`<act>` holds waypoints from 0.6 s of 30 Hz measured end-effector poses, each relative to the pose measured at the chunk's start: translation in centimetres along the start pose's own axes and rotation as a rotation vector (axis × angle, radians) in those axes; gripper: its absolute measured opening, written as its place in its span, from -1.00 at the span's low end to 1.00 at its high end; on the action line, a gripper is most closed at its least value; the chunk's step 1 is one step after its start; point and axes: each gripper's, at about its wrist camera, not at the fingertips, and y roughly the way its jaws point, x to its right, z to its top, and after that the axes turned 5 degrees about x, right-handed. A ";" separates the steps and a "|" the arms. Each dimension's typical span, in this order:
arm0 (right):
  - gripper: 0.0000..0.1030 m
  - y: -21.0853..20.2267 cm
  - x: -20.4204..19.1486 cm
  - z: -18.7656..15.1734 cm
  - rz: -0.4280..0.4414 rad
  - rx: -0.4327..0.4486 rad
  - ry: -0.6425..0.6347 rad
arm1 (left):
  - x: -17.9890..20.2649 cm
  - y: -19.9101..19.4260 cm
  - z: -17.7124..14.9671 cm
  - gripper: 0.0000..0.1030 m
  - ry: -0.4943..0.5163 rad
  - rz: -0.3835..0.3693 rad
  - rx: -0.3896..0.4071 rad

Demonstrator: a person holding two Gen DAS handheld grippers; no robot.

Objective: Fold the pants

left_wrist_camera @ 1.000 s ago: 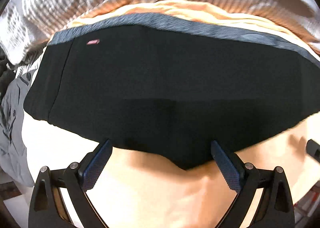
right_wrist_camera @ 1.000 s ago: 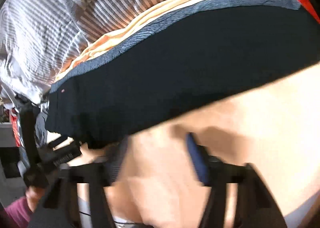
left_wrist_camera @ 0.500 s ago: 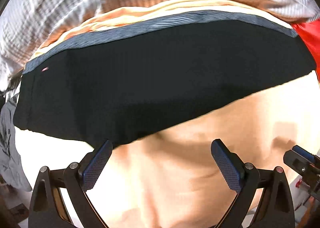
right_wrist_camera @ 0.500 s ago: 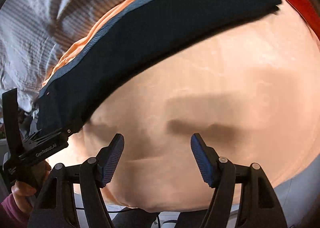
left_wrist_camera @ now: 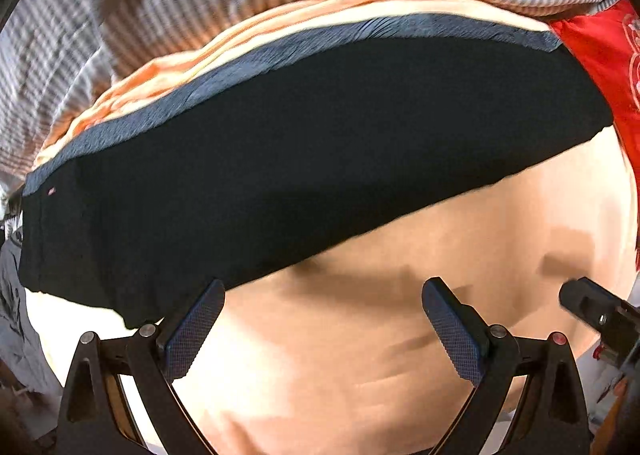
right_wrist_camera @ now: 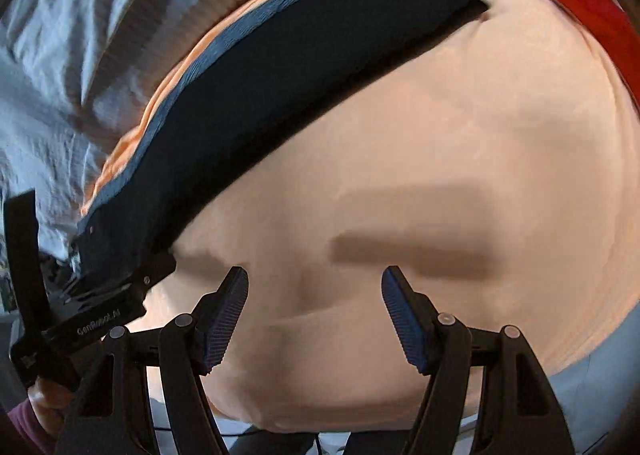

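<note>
- Both tongs gape wide, holding nothing.
- Left wrist view: left gripper (left_wrist_camera: 322,329) hangs over the peach sheet (left_wrist_camera: 360,355); pants (left_wrist_camera: 280,175) lie beyond as a flat dark band, waistband on the far edge, apparently folded at least once.
- Right wrist view: right gripper (right_wrist_camera: 314,319) is clear of the pants (right_wrist_camera: 280,95), far-left; any further fold is not begun.

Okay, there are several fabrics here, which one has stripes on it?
The grey-and-white striped cloth bunched along the far side. The black pants, the peach sheet and the red fabric are not striped.
</note>
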 end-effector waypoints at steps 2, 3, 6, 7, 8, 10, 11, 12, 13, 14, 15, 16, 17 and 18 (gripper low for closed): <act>0.42 -0.7 1.5 1.8 0.020 0.037 0.037 | 1.0 -0.2 0.7 0.94 -0.002 -0.003 0.015; 0.42 -0.9 2.0 2.4 0.028 0.052 0.047 | 1.4 -0.2 1.2 0.94 -0.004 -0.001 0.021; 0.42 -1.8 3.6 6.1 0.059 0.121 0.081 | 2.2 0.0 2.1 0.94 -0.024 -0.001 0.022; 0.42 -1.9 3.8 6.8 0.068 0.136 0.084 | 2.6 0.2 2.5 0.94 -0.033 -0.002 0.019; 0.42 -2.1 4.1 8.0 0.074 0.162 0.086 | 2.5 0.2 2.7 0.94 -0.038 -0.004 0.016; 0.42 -2.2 4.6 10.3 0.074 0.197 0.076 | 2.9 0.3 3.0 0.94 -0.042 -0.002 0.015; 0.42 -2.2 4.8 11.4 0.080 0.209 0.068 | 3.2 0.3 3.1 0.94 -0.040 0.001 0.016; 0.42 -2.1 4.9 12.1 0.086 0.213 0.061 | 3.5 0.5 3.2 0.94 -0.036 0.005 0.015; 0.42 -1.8 5.1 12.8 0.090 0.212 0.053 | 3.7 0.7 3.3 0.94 -0.032 0.008 0.010; 0.42 -1.4 5.8 13.6 0.085 0.198 0.047 | 4.3 0.4 2.9 0.94 -0.030 0.011 0.004; 0.42 -0.9 6.3 13.9 0.071 0.184 0.052 | 4.5 0.6 2.9 0.94 -0.029 0.017 -0.005; 0.42 -0.5 7.3 14.3 0.040 0.171 0.069 | 5.3 -0.1 2.4 0.94 -0.030 0.021 -0.011; 0.42 -0.6 8.2 14.5 0.002 0.178 0.089 | 5.6 -0.1 2.3 0.94 -0.034 0.024 -0.018; 0.42 -1.0 9.0 14.6 -0.018 0.190 0.112 | 5.7 -0.1 2.3 0.94 -0.037 0.024 -0.020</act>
